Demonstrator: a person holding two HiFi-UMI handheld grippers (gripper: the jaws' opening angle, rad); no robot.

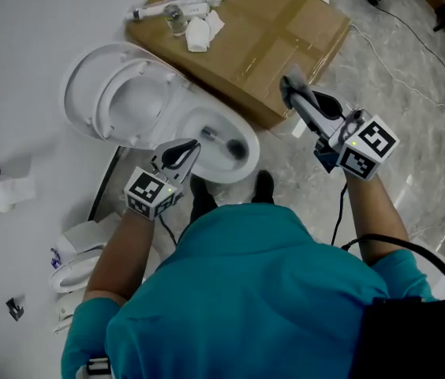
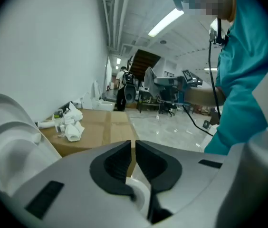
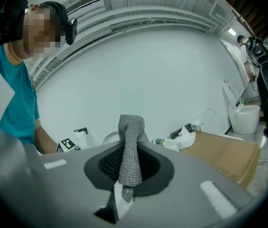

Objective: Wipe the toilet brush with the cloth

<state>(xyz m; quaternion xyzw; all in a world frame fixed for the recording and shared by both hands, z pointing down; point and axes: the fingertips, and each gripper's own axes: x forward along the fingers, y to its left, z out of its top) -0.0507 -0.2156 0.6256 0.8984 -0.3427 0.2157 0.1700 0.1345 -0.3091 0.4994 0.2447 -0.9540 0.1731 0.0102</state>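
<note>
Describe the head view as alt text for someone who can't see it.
A person in teal stands over a toilet with its seat up, a gripper in each hand. The right gripper is shut on a grey cloth; the left gripper, shut and empty, hangs by the bowl. A cardboard box sits behind the toilet.

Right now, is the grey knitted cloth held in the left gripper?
No, the grey knitted cloth is pinched in the right gripper, while the left gripper is shut on nothing.

Grey knit cloth (image 3: 130, 146), wht toilet (image 1: 173, 107), brn cardboard box (image 1: 286, 38), teal shirt (image 1: 262, 290).
</note>
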